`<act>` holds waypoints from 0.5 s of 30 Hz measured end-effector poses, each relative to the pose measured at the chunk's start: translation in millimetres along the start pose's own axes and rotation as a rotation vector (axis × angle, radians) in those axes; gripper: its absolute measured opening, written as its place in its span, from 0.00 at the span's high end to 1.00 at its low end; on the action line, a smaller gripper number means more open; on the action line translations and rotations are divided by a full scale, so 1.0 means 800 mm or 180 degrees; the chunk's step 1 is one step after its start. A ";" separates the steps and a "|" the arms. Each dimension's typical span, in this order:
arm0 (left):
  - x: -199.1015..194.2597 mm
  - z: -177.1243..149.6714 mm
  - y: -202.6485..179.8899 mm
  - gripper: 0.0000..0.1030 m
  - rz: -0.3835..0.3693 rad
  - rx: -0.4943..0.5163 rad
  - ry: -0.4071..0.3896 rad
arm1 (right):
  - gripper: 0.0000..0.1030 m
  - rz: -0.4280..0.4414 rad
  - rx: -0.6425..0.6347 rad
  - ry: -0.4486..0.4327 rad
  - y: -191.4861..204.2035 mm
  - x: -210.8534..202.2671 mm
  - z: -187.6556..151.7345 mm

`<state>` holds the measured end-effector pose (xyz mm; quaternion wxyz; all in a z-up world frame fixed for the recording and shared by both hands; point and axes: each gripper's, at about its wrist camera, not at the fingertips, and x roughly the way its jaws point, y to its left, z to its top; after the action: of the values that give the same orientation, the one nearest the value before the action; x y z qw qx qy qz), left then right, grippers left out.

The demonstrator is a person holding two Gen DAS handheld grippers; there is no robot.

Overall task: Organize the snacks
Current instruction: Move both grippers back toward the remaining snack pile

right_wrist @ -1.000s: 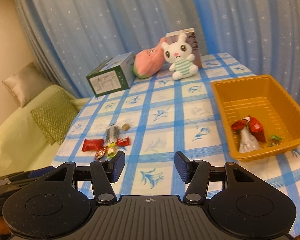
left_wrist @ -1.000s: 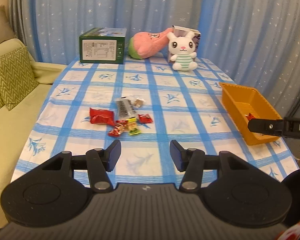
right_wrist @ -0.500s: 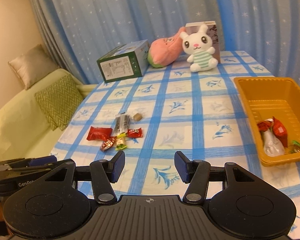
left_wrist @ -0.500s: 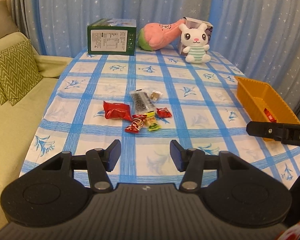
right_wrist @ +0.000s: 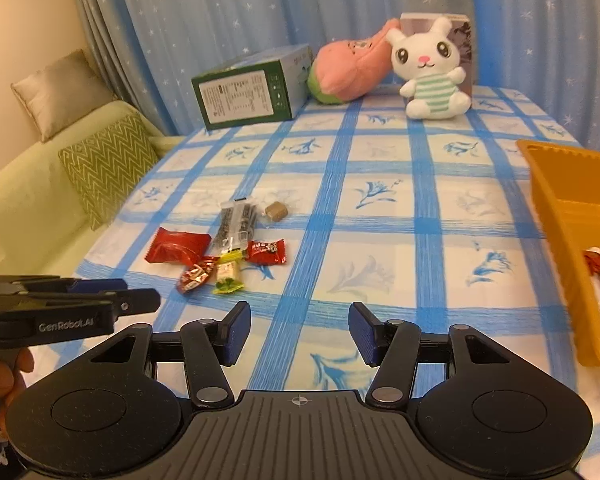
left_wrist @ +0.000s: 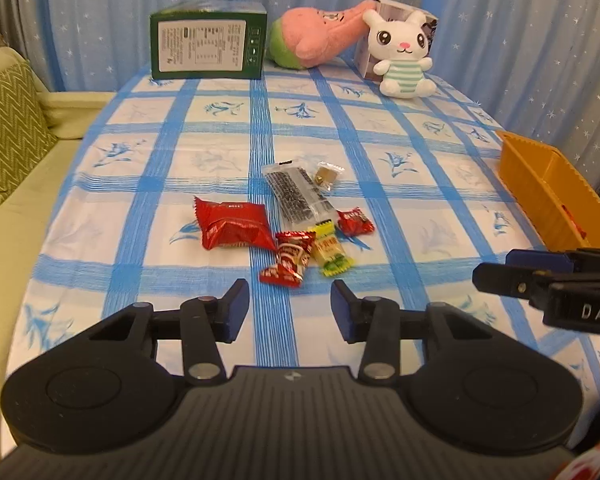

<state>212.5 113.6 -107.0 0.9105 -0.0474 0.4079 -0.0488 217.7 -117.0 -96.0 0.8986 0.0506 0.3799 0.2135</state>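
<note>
Left fingers: apart, just narrowed, empty | right fingers: apart, empty | snacks: untouched

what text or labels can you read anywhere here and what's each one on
"GenRobot.AI": on the side of the left gripper, seen from the right wrist.
"DAS": cut off at the frame edge, on the side of the right gripper, seen from the left wrist.
Green box: a white panel of fine print, too small to read.
Snack wrappers: printing there, too blurred to read.
</note>
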 end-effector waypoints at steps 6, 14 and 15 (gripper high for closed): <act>0.044 0.015 0.008 0.68 -0.0071 -0.0011 0.0071 | 0.47 -0.0001 0.0010 0.0030 -0.003 0.036 0.011; 0.080 0.024 0.006 0.77 -0.0137 0.0151 0.0183 | 0.47 0.0001 0.0032 0.0066 -0.004 0.065 0.016; 0.081 0.024 0.004 0.78 -0.0120 0.0189 0.0184 | 0.47 0.0008 0.0028 0.0070 -0.003 0.068 0.016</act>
<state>270.4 109.1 -142.4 0.8982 -0.0267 0.4315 -0.0793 261.2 -95.2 -123.1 0.8939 0.0526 0.3907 0.2135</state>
